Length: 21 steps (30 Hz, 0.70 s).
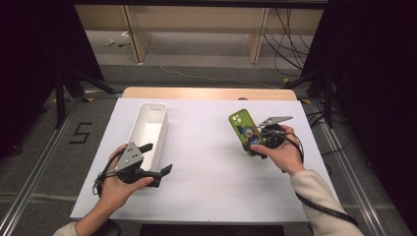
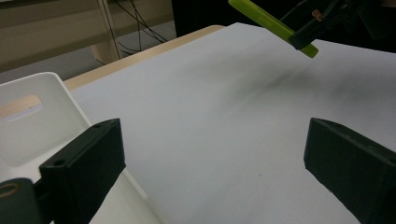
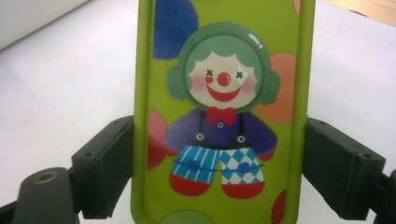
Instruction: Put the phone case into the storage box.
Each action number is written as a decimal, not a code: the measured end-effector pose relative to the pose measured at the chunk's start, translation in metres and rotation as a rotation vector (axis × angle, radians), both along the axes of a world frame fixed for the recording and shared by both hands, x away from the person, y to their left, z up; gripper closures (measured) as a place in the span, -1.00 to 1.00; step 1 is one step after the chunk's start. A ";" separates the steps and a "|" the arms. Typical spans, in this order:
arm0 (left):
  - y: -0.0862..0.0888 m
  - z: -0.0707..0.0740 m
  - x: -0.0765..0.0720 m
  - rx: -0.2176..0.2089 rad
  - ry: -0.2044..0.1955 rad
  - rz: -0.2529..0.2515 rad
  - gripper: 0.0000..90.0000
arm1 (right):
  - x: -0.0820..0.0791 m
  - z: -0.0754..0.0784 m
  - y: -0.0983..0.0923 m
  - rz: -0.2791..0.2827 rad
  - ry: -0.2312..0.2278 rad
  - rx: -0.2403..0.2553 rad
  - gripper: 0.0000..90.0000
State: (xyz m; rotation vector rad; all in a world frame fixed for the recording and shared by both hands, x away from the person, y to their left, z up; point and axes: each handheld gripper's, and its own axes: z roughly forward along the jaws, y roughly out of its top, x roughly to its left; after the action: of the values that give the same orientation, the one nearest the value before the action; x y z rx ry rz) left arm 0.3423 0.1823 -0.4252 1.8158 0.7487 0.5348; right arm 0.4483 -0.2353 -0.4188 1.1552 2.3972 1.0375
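Glossy green plastic phone case point(image 3: 224, 112), smooth white plastic bin point(image 1: 150, 129), matt white table cover point(image 1: 206, 172), pale wood edge point(image 1: 206, 93)

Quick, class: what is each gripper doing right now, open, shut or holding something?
Left gripper: open, holding nothing, beside the white bin.
Right gripper: shut on the green phone case, jaws pressing its two long edges, lifted off the table.

Green phone case point(image 1: 244, 131) in right hand-held gripper point(image 1: 259, 142)
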 end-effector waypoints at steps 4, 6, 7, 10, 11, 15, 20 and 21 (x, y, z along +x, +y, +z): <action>0.000 0.000 0.000 0.001 -0.002 0.000 -0.90 | -0.003 0.000 0.001 0.009 -0.016 0.016 -0.63; 0.000 0.000 0.000 0.001 -0.002 0.001 -0.90 | -0.005 0.000 0.001 0.014 -0.023 0.020 -0.63; 0.000 0.000 0.000 0.000 -0.002 0.001 -0.90 | -0.006 0.000 0.001 0.015 -0.026 0.025 -0.63; 0.000 0.000 0.000 0.000 -0.003 0.001 -0.90 | -0.010 0.000 0.002 0.024 -0.038 0.040 -0.63; 0.000 0.000 0.000 0.001 -0.003 0.001 -0.90 | -0.011 0.000 0.002 0.027 -0.043 0.042 -0.63; 0.001 0.001 0.000 0.001 -0.006 0.002 -0.90 | -0.015 -0.002 0.004 0.038 -0.047 0.046 -0.63; 0.001 0.001 -0.001 -0.001 -0.005 0.002 -0.90 | -0.018 -0.004 0.005 0.042 -0.049 0.050 -0.63; 0.001 0.001 -0.001 -0.001 -0.006 0.002 -0.90 | -0.018 -0.004 0.005 0.043 -0.054 0.050 -0.63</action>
State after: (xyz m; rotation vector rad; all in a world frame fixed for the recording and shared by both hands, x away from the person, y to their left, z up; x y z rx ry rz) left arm 0.3417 0.1834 -0.4244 1.8125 0.7464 0.5408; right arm 0.4298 -0.2303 -0.4228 1.0824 2.3768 1.1337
